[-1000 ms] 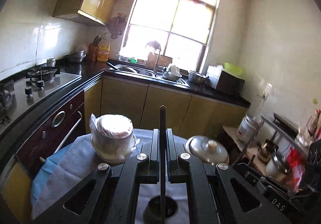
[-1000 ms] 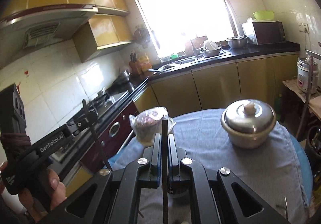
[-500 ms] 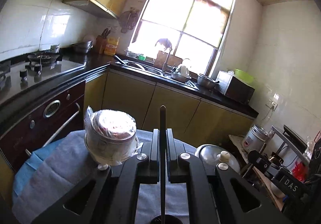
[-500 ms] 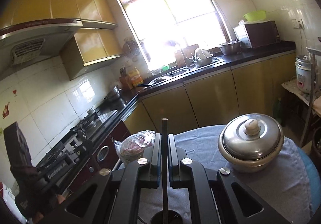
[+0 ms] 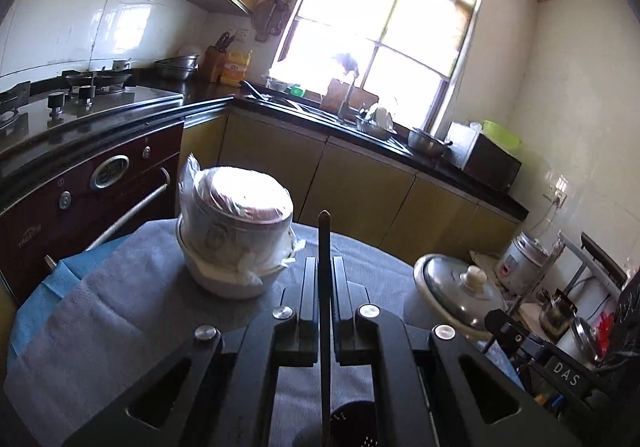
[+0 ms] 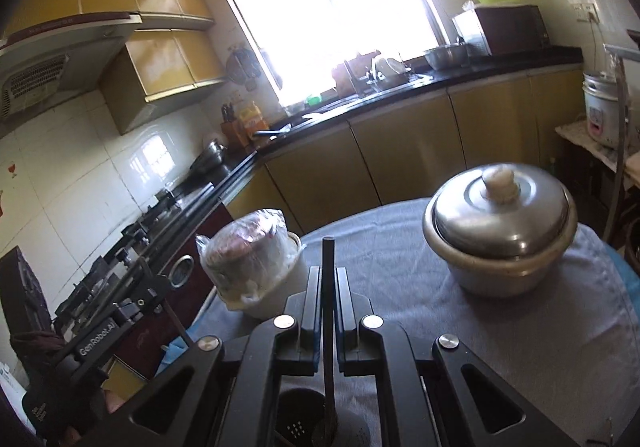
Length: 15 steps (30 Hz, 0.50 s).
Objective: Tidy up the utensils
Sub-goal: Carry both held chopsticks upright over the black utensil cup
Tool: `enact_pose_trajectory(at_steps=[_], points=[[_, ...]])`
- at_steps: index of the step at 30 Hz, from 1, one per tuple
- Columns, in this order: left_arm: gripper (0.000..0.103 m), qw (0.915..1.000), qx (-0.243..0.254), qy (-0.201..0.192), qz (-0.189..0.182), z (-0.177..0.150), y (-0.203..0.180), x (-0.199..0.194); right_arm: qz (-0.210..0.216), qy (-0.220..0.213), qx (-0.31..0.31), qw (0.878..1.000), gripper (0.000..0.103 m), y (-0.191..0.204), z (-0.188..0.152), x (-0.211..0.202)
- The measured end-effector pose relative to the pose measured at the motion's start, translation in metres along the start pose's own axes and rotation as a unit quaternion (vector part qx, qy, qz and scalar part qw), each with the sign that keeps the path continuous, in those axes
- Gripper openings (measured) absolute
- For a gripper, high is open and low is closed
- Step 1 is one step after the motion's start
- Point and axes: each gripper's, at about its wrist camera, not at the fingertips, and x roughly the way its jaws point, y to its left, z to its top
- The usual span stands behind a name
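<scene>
My left gripper (image 5: 323,267) is shut on a thin dark chopstick (image 5: 324,311) that stands upright between the jaws; its lower end reaches a black perforated utensil holder (image 5: 352,423) at the bottom edge. My right gripper (image 6: 328,275) is shut on another dark chopstick (image 6: 328,323), upright, its lower end in the same black holder (image 6: 304,419). The left gripper's body also shows at the lower left of the right wrist view (image 6: 104,331).
A round table with a grey cloth (image 6: 460,319) carries a plastic-wrapped pot (image 5: 236,235) (image 6: 252,267) on the left and a lidded metal pot (image 6: 500,223) (image 5: 456,287) on the right. Kitchen counters, a stove (image 5: 80,95) and a rice cooker (image 5: 520,263) stand around.
Both grippers have moved lower and closer to the table, still holding their chopsticks upright over the holder. The two pots now look larger and nearer.
</scene>
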Motion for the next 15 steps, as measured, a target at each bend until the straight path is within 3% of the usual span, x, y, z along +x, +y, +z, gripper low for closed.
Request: enact_pose_trajectory(at_steps=[15], points=[[0.007, 0.9995, 0.001, 0.029, 0.011, -0.018, 0.007, 0.004, 0.004, 0.020, 0.006, 1.000, 0.006, 0.000, -0.013, 0.005]])
